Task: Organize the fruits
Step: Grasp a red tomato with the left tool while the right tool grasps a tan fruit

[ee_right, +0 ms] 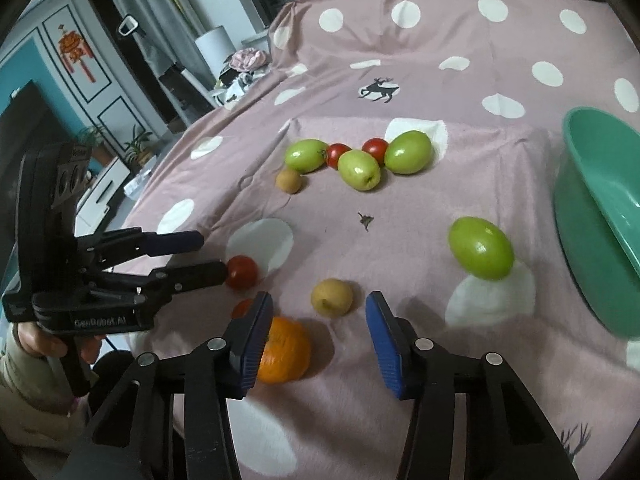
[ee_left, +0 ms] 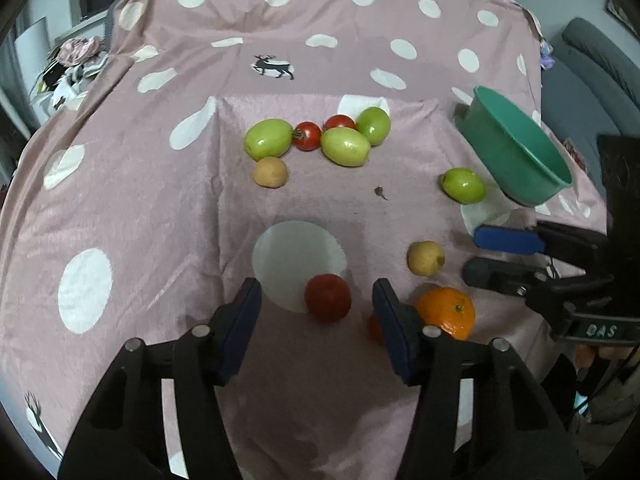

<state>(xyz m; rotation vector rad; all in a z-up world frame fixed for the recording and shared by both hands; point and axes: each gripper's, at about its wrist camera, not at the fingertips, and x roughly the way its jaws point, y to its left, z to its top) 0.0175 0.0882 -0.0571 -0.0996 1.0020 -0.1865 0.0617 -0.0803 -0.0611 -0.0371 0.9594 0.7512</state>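
Note:
A red tomato (ee_left: 328, 298) lies on the pink dotted cloth between the fingers of my left gripper (ee_left: 316, 300), with a gap on each side; the jaws stand open. In the right wrist view the left gripper (ee_right: 212, 256) comes in from the left, its lower fingertip close beside the tomato (ee_right: 242, 272). My right gripper (ee_right: 318, 312) is open around a small yellow fruit (ee_right: 332, 298) without touching it. An orange (ee_right: 284, 356) sits partly behind its left finger. From the left wrist view the right gripper (ee_left: 474, 254) points at the yellow fruit (ee_left: 426, 258), beside the orange (ee_left: 446, 312).
A green bowl (ee_left: 516, 148) (ee_right: 600, 220) stands tilted at the right. A lone green fruit (ee_left: 464, 186) (ee_right: 480, 254) lies near it. Farther back is a cluster of green fruits (ee_left: 344, 146) and small tomatoes (ee_left: 307, 135), plus a brownish fruit (ee_left: 271, 172). A person's hand (ee_right: 36, 340) holds the left gripper.

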